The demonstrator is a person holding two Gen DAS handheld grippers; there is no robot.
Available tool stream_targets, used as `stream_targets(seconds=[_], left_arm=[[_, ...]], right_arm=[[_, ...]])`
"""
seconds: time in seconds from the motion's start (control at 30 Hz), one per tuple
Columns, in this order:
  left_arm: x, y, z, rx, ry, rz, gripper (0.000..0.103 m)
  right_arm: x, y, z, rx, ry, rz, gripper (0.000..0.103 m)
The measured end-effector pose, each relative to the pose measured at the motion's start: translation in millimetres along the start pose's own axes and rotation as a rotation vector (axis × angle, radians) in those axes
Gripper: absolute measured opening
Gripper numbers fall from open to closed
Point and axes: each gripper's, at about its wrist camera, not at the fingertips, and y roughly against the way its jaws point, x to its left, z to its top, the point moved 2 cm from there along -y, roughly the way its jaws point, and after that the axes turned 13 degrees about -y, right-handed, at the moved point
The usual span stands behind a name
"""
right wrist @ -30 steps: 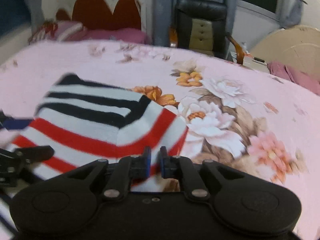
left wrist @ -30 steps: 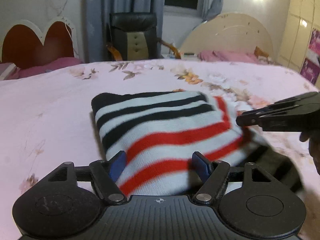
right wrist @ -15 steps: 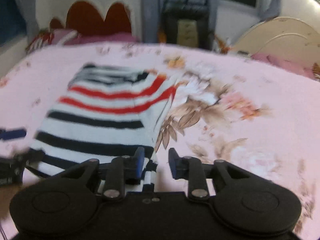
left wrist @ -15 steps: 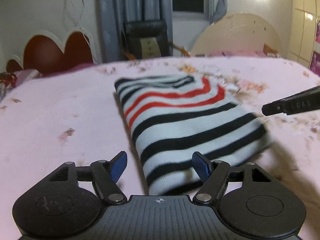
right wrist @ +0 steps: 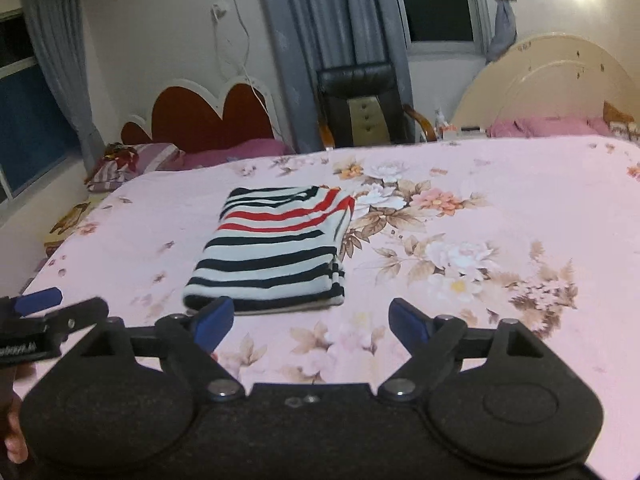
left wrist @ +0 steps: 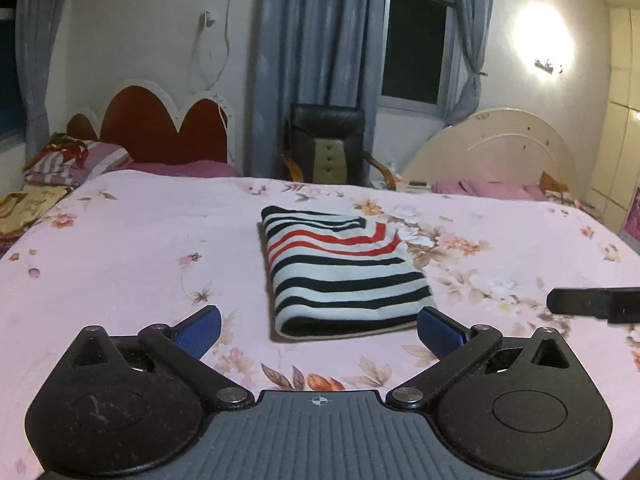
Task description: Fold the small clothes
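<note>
A striped garment (left wrist: 344, 272), white with black and red stripes, lies folded into a flat rectangle on the pink floral bedspread (left wrist: 120, 248). It also shows in the right wrist view (right wrist: 276, 248). My left gripper (left wrist: 318, 326) is open and empty, held back just short of the garment's near edge. My right gripper (right wrist: 310, 318) is open and empty, also pulled back from the garment's near edge. The right gripper's finger shows at the right edge of the left wrist view (left wrist: 592, 304). The left gripper shows at the left edge of the right wrist view (right wrist: 40, 312).
The bedspread (right wrist: 480, 240) spreads wide around the garment. A red scalloped headboard (left wrist: 160, 128), a black chair (left wrist: 326, 144) and a cream headboard (left wrist: 492, 152) stand behind the bed. Folded bedding (left wrist: 72, 160) lies at the far left.
Both grippers have pulled back and up from the garment. The right gripper has let go of the cloth and opened wide. The garment now lies fully folded.
</note>
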Motion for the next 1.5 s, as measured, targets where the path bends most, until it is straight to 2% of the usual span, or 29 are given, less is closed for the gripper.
stream_targets(seconds=[0.2, 0.37, 0.63, 0.93, 1.5], left_arm=[[-13.3, 48.4, -0.3, -0.040, -0.016, 0.034, 0.103], [-26.8, 80.3, -2.0, -0.068, -0.026, 0.029, 0.103], [-39.0, 111.3, -8.6, -0.083, -0.034, 0.030, 0.103], [-43.3, 128.2, -5.9, -0.110, -0.032, 0.033, 0.103], [-45.0, 128.6, -3.9, -0.112, -0.041, 0.033, 0.103]], right_arm=[[18.3, 43.8, -13.9, -0.041, 0.073, 0.024, 0.089], [21.6, 72.2, -20.5, -0.066, 0.084, 0.050, 0.090], [22.9, 104.9, -28.0, -0.106, 0.102, 0.043, 0.090], [21.1, 115.5, -32.8, -0.112, 0.097, 0.042, 0.091], [21.4, 114.4, -32.2, -0.120, 0.097, 0.027, 0.092]])
